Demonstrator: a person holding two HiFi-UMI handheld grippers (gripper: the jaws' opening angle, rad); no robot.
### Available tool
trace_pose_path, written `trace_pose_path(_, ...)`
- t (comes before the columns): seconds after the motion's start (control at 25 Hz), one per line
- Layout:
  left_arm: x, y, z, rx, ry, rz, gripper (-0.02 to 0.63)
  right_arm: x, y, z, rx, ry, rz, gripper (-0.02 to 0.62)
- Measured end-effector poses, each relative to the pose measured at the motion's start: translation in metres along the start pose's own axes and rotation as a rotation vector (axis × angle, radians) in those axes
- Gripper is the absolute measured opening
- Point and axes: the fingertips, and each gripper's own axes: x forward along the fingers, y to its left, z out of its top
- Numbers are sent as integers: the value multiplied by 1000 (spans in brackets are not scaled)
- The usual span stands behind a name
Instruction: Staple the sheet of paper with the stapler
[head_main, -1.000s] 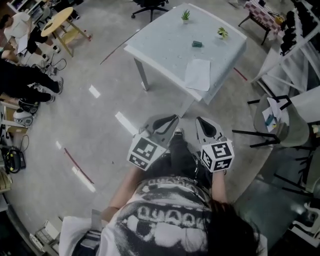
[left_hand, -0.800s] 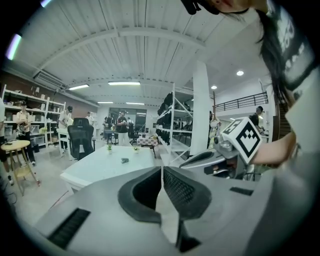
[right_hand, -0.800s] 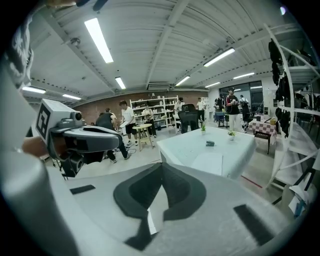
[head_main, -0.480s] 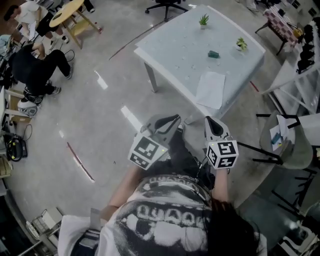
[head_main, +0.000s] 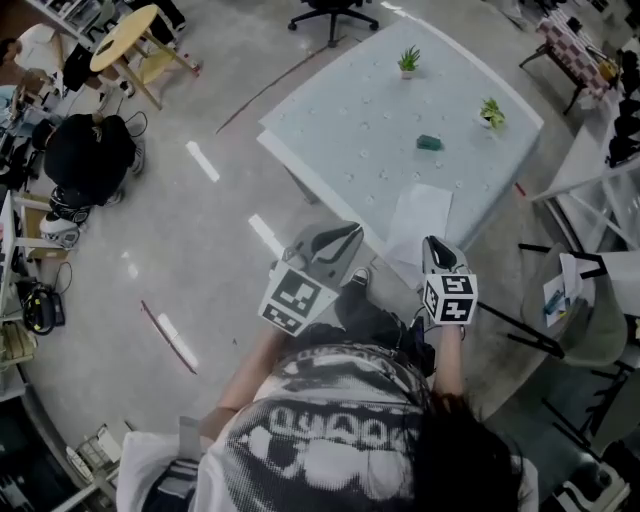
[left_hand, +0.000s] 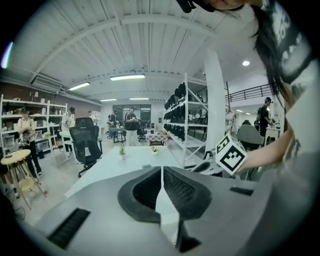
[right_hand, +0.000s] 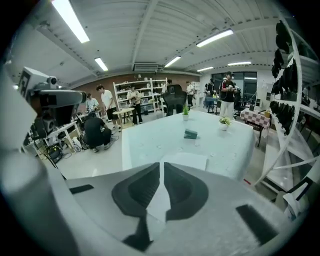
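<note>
Approach step: left hand-held gripper (head_main: 348, 234) closed, right hand-held gripper (head_main: 436, 241) empty, its jaws having just opened a crack. Next, I reckon, reach across the worktop (head_main: 340, 110) for stapler (head_main: 429, 143) and sheet of paper (head_main: 420, 215).

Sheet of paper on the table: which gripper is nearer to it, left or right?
Right. The right gripper, its jaws just opening with nothing between them, is at the near edge of the sheet of paper; the left gripper is farther off to its left.

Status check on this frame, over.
Left tool shut, empty. Right tool just opening, empty. Paper at near edge of table, stapler beyond it, both untouched. Nothing blocks the approach.
</note>
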Motion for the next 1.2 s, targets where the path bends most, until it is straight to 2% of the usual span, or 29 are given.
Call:
trace_pose_path(0.24, 34, 35, 14, 12, 14, 17, 12, 39, -49, -21, 31, 113, -66, 57)
trace_pose_path(0.44, 47, 37, 9, 9, 48, 6, 12, 53, -71, -48, 103, 192, -107, 101)
trace_pose_path(0.6, 52, 40, -1, 5, 79, 0, 12, 61, -78, -73, 162, 248, -144, 123)
trace_pose_path(0.84, 56, 57, -6, 4, 112, -10, 12, 67, -77, -84, 141, 294, -163, 124)
trace_pose_path(1.04, 76, 79, -4, 18, 119, -78, 12, 68, -77, -81, 161, 304, -186, 115)
trace_pose_path(1.2, 99, 99, 6, 48, 100, -168, 12, 78, -71, -73, 183, 315, -207, 87)
